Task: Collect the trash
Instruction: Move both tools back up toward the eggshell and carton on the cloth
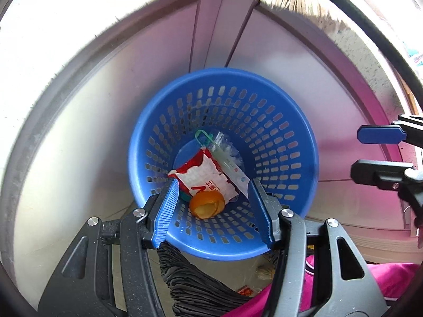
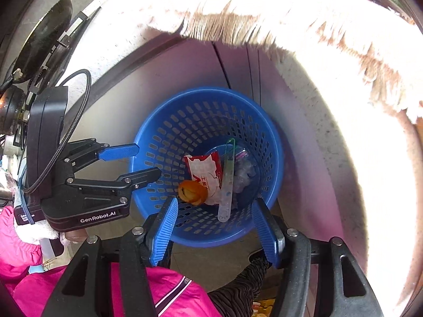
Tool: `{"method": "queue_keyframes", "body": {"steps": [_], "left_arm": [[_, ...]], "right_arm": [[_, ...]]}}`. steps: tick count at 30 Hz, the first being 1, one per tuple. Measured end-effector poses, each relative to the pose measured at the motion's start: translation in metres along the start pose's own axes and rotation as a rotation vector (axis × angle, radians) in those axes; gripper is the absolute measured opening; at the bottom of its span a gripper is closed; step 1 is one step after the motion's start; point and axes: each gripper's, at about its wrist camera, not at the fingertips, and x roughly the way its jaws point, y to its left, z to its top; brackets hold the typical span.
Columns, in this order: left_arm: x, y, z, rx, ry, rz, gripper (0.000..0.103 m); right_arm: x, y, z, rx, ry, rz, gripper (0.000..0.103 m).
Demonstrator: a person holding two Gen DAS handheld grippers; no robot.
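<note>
A blue perforated basket (image 1: 142,137) stands on the floor against white cabinet doors. In it lie a red and white wrapper (image 1: 208,182), an orange peel (image 1: 207,206), a clear plastic ruler (image 1: 234,170), a green clip (image 1: 202,136) and crumpled clear plastic (image 1: 228,149). My left gripper (image 1: 213,182) hovers open over the basket's near rim with nothing between its fingers. In the right wrist view the basket (image 2: 164,137) holds the same wrapper (image 2: 205,170), peel (image 2: 191,191) and ruler (image 2: 227,185). My right gripper (image 2: 216,200) is open and empty above it. The left gripper (image 2: 149,159) hangs open at the basket's left rim.
White cabinet doors (image 1: 216,34) rise behind the basket, under a counter edge draped with a fringed cloth (image 2: 238,23). A dark wok (image 2: 45,34) sits at upper left. A person's pink jacket (image 2: 31,285) and dark pleated garment (image 1: 190,285) fill the near side.
</note>
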Motion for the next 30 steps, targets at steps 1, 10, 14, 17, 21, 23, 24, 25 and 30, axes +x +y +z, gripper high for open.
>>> {"method": "queue_keyframes", "body": {"steps": [1,10,14,17,21,23,24,25,30], "left_arm": [[-0.005,0.001,0.001,0.002,-0.011,0.000,0.056],[-0.056,0.006,0.019,-0.004,-0.128,-0.028,0.056],[-0.080,0.005,0.038,-0.011,-0.188,-0.067,0.056],[-0.091,0.001,0.055,-0.001,-0.218,-0.096,0.056],[-0.101,-0.009,0.076,0.038,-0.251,-0.116,0.056],[-0.104,-0.013,0.085,0.060,-0.261,-0.120,0.056],[-0.104,-0.016,0.090,0.070,-0.263,-0.121,0.056],[-0.104,-0.018,0.095,0.079,-0.264,-0.122,0.056],[-0.102,-0.039,0.121,0.143,-0.273,-0.117,0.056]], "right_arm": [[-0.005,0.000,0.000,0.002,-0.010,0.004,0.061],[-0.065,-0.008,-0.003,0.018,-0.137,0.044,0.069],[-0.092,-0.018,0.000,0.046,-0.213,0.038,0.075],[-0.113,-0.035,0.005,0.091,-0.275,0.037,0.081],[-0.137,-0.064,0.015,0.181,-0.359,0.030,0.085],[-0.145,-0.081,0.020,0.238,-0.385,0.039,0.085],[-0.148,-0.089,0.023,0.265,-0.397,0.048,0.085],[-0.151,-0.097,0.027,0.291,-0.411,0.057,0.085],[-0.161,-0.133,0.045,0.431,-0.479,0.068,0.085]]}}
